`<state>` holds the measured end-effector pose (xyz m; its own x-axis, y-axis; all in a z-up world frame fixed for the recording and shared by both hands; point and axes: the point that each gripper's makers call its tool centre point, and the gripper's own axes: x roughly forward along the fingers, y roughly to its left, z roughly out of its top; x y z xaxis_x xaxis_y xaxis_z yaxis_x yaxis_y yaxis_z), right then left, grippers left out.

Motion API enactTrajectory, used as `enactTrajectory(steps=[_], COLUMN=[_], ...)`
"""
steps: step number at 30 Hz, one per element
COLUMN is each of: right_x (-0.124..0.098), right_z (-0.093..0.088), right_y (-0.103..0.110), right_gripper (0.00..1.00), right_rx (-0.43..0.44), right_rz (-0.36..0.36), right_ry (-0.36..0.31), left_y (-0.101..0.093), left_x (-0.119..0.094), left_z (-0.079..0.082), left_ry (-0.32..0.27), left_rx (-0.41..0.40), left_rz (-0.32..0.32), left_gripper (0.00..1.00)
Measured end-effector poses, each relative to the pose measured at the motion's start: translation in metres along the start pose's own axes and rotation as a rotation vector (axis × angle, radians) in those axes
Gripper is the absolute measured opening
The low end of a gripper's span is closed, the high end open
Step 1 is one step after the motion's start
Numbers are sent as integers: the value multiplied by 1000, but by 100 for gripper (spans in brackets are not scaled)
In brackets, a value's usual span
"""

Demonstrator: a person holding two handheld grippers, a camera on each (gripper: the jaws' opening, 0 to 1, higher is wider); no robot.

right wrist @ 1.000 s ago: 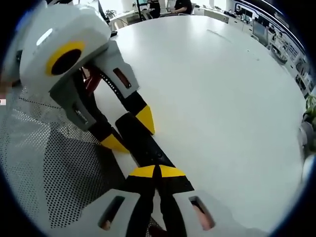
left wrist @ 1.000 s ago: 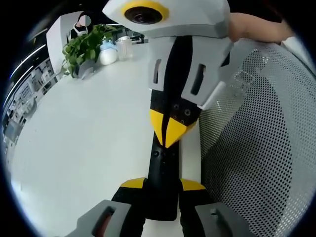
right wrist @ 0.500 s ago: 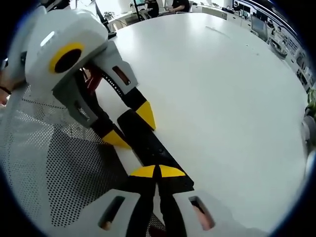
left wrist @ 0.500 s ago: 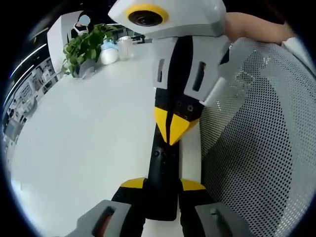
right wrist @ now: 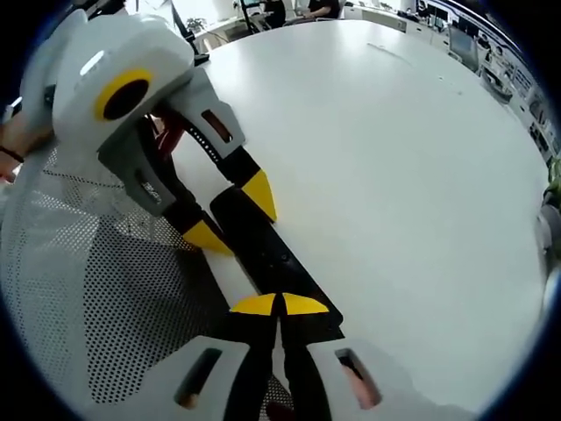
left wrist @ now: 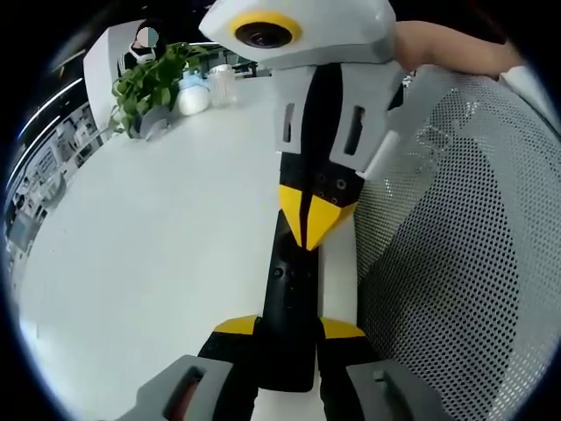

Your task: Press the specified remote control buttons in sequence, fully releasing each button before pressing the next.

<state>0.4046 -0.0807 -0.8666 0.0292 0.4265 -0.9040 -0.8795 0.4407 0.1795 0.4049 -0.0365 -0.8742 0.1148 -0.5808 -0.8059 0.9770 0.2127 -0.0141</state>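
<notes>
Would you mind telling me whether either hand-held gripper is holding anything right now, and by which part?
The left hand-held gripper clamps the black remote by its near end. The right hand-held gripper, tips together, holds nothing and pokes the remote's face.

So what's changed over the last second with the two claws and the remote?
The right claw, shut, has slid a little along the black remote, away from the left claw. The left claw stays clamped on the remote's end; the remote hasn't moved on the white table.

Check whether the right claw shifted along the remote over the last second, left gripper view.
Yes. The right claw, shut, slid down the black remote toward the left claw; the potted plant stays put.
</notes>
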Motion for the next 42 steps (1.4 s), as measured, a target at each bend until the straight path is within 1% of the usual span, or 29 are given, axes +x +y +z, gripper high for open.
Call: enactTrajectory(steps=[3,6,11,18,22,23,25,29,36,40,42], right_x=[1,1,1,2,2,2,1,1,1,2,1], right_z=[0,0,0,0,0,0,0,0,0,0,0], right_y=[0,2,1,3,2,1,1,1,2,2,2], right_gripper=[0,0,0,0,0,0,0,0,0,0,0], right_rx=[-10,-43,-70,-173,-175,-168,-123,-102,-115,-147,-144], right_rz=[-2,-12,-20,-46,-47,-46,-40,-31,-31,-32,-31], right_ry=[3,11,16,40,30,28,23,25,24,19,16], left_y=[0,0,0,0,0,0,0,0,0,0,0], left_x=[0,0,0,0,0,0,0,0,0,0,0], left_z=[0,0,0,0,0,0,0,0,0,0,0], left_ry=[0,1,2,4,2,2,0,-3,-5,-5,-5], left_rx=[0,1,2,4,2,1,0,-1,-3,-3,-3], left_rz=[0,0,-1,-2,-2,-2,-1,0,1,0,0], left_gripper=[25,25,25,25,25,25,25,25,25,25,25])
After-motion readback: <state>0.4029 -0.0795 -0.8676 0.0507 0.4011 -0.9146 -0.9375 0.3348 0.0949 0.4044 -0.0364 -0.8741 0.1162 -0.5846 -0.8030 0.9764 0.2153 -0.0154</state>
